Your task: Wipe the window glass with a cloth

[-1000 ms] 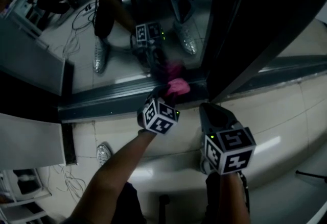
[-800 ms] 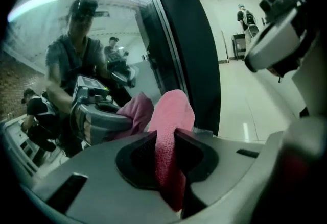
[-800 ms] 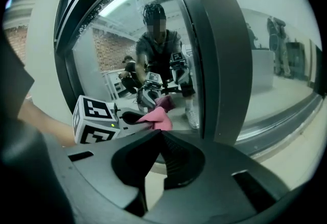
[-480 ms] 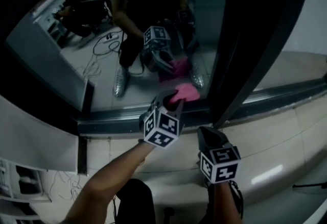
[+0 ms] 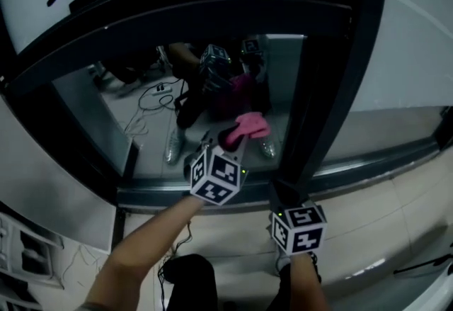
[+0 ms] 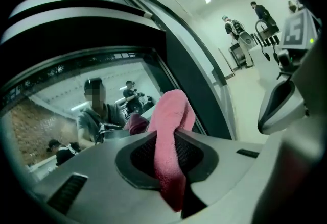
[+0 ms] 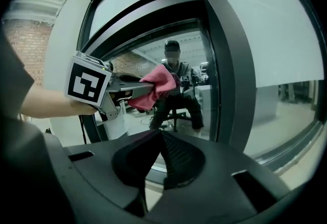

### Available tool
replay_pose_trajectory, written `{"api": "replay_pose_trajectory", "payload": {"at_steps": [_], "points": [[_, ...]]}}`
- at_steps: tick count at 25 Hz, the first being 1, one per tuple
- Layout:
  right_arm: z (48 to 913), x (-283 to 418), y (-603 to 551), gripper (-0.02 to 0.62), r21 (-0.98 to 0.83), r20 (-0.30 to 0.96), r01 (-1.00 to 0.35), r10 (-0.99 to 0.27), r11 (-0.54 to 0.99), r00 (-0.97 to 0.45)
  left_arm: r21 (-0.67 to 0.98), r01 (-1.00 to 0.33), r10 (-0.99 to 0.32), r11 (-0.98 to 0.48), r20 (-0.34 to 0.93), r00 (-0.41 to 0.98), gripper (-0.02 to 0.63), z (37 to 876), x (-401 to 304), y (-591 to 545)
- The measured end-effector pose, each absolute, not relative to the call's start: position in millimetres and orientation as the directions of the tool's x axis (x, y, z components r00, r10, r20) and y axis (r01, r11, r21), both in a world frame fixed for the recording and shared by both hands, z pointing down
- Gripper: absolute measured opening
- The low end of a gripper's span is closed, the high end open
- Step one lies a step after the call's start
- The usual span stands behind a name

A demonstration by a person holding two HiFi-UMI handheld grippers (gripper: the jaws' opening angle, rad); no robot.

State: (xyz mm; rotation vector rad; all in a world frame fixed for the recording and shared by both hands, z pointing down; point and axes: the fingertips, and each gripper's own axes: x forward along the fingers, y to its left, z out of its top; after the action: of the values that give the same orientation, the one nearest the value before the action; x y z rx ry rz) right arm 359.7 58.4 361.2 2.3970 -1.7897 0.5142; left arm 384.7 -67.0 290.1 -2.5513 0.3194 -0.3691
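Centre of the head view, my left gripper (image 5: 237,138) holds a pink terry cloth (image 5: 251,124) at the lower part of the dark-framed window glass (image 5: 145,100), contact unclear; my right gripper (image 5: 283,193) hangs lower right. Left gripper view: jaws clamped on a thin fold of cloth, so a hard drag could, I judge, pull it loose and let bare jaws scrape glass. Right gripper view: jaws together, empty.

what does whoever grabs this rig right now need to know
Left gripper: shut on the pink terry cloth, held up at the lower part of the dark-framed window glass; contact unclear.
Right gripper: shut, empty, low beside the dark vertical frame post.
Done: cloth gripped and brought to the pane; wiped area can't be judged.
Left: wipe across the pane.
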Motion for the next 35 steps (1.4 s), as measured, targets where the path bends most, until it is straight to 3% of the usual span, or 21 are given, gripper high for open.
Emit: {"api": "replay_pose_trajectory", "payload": {"at_steps": [15,35], "points": [[260.2,337.3,65.8,-0.002,-0.019,0.232,-0.956,-0.932,-0.291,0.279,-0.644,-0.299,-0.393,-0.704,0.003,0.919,0.058,109.2,359.8,-97.6],[247.7,335.4,59.1,-0.002,0.022,0.234,-0.957,-0.930,-0.288,0.285,-0.552,-0.395,-0.440,-0.735,-0.057,0.896,0.058,95.2,364.6,-134.0]]}}
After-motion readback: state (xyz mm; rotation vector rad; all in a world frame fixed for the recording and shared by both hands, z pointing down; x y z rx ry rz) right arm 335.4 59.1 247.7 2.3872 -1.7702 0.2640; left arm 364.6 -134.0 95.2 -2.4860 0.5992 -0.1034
